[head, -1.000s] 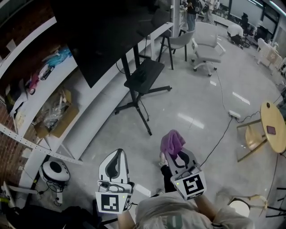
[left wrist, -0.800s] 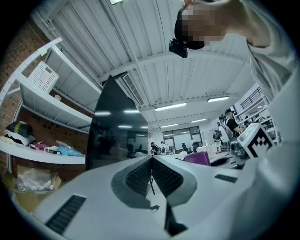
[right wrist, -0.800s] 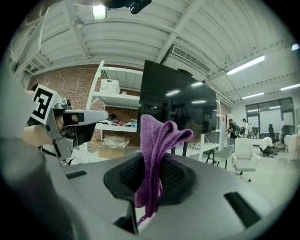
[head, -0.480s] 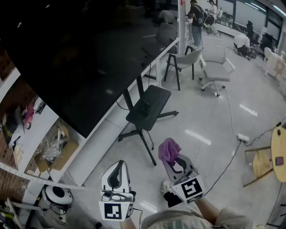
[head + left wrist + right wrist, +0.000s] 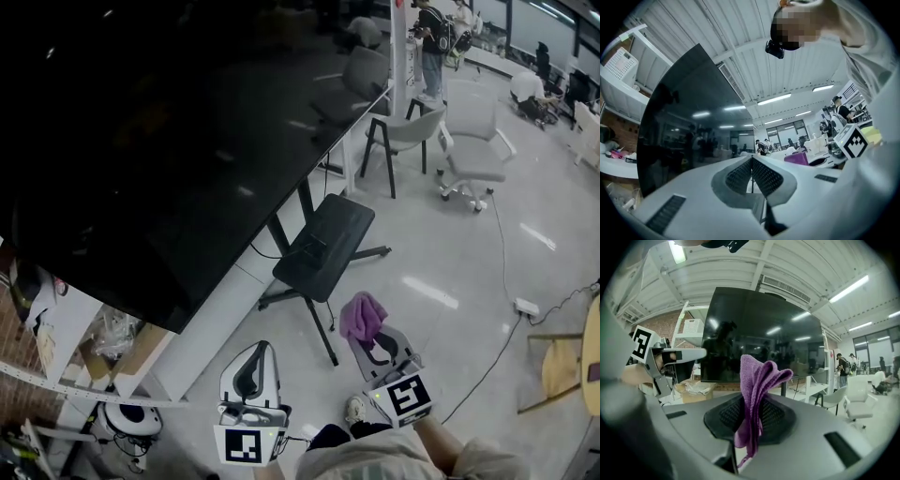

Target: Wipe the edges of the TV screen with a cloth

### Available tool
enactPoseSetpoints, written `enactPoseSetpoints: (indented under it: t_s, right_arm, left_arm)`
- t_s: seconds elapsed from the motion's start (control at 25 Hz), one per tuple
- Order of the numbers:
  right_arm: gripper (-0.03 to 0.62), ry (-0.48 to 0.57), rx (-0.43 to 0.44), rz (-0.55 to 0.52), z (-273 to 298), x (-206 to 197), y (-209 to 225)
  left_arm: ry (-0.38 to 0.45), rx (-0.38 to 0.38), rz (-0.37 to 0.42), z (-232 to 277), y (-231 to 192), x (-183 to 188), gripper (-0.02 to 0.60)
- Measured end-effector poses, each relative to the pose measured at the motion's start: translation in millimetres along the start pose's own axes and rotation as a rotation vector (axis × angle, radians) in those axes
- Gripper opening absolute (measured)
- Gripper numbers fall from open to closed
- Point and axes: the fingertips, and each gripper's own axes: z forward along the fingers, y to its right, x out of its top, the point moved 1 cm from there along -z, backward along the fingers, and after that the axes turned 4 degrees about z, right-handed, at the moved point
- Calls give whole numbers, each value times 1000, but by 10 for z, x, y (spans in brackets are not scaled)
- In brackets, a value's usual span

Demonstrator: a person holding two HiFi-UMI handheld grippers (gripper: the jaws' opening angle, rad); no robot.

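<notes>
A large black TV screen [image 5: 159,159] on a wheeled stand fills the upper left of the head view; it also shows in the right gripper view as the TV screen [image 5: 761,336] and in the left gripper view as the TV screen [image 5: 689,136]. My right gripper [image 5: 367,330] is shut on a purple cloth [image 5: 361,314], which sticks up from the jaws as the cloth [image 5: 757,380]. It hangs below and right of the screen's lower edge, not touching. My left gripper [image 5: 253,366] is shut and holds nothing, jaws pressed together [image 5: 751,173].
The TV stand's black shelf [image 5: 323,246] and legs stand just ahead of the grippers. White wall shelves [image 5: 66,337] with a cardboard box lie to the left. Grey chairs [image 5: 473,131] and people stand at the back right. A cable and power strip [image 5: 525,307] cross the floor.
The head view has tilted up and closed in: the TV screen now fills far more of the frame. Both grippers keep their pose, cloth still held in the right one.
</notes>
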Motion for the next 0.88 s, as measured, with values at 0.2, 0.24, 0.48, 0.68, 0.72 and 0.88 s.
enactPoseSetpoints:
  t_s: [0.2,0.24,0.48,0.68,0.72,0.88]
  right_arm:
    - [64,8,27,20,102,82,23]
    - [63,13,29,19,108,115,40]
    - [64,69,37,-9,214,332,30]
    - [64,91,54,-31,327,476,-60]
    - [64,93,52,-31,355,483,-59]
    - [64,98,51,-37,455,475,-68]
  left_arm:
    - [-30,-16,-1,172,22,-54,15]
    - [-26,-20,-5,219,43,-53,15]
    - [10,-25,-55,505,36,19,15]
    - [31,-11,-108,521,-95,46,15]
    - [32,-8,-107,517,-123,40,15]
    - [31,24,-101,483,-257,-2,15]
